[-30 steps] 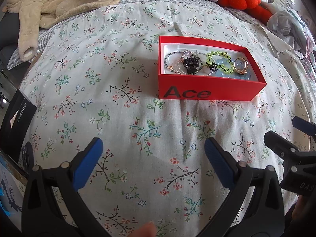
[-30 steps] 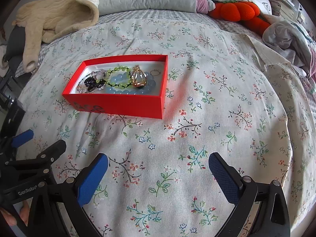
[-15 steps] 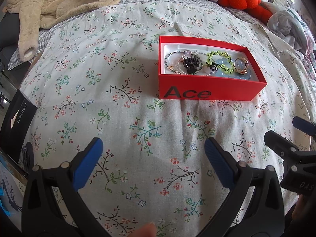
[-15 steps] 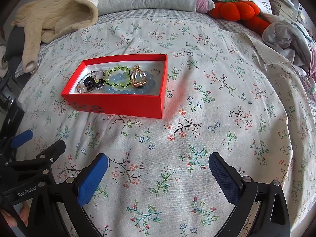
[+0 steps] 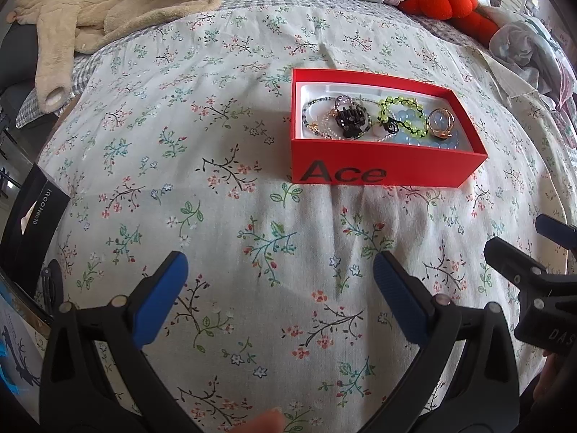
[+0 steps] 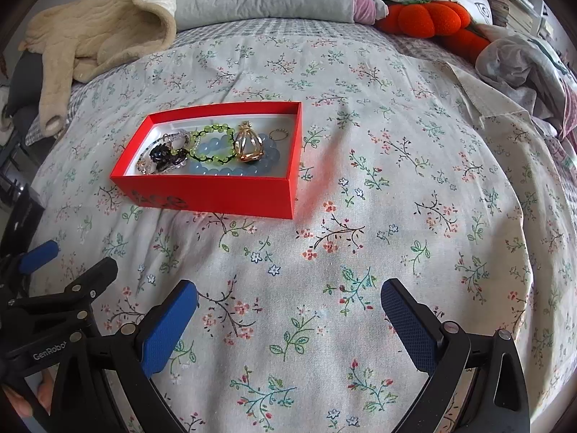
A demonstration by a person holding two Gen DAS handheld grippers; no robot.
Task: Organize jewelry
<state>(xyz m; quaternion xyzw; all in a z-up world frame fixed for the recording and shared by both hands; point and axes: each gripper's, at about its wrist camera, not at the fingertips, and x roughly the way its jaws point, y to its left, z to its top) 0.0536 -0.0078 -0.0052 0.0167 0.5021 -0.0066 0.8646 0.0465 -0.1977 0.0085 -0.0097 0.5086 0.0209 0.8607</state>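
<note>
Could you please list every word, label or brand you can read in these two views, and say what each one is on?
"Ace": front wall of the red box, left wrist view.
"iQOO Neo10": black box at the left edge, left wrist view.
"GenRobot", last letter cut off: left gripper body, right wrist view.
"DAS", cut off at the frame edge: right gripper body, left wrist view.
Book spines at top right: too small to read.

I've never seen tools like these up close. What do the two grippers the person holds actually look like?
Both look alike: the left gripper and right gripper each have two black plastic arms with silver rivets, tipped with textured blue pads. White lettering reading GenRobot shows on the left gripper's body, seen from the right camera. No cables or sleeves are visible.
</note>
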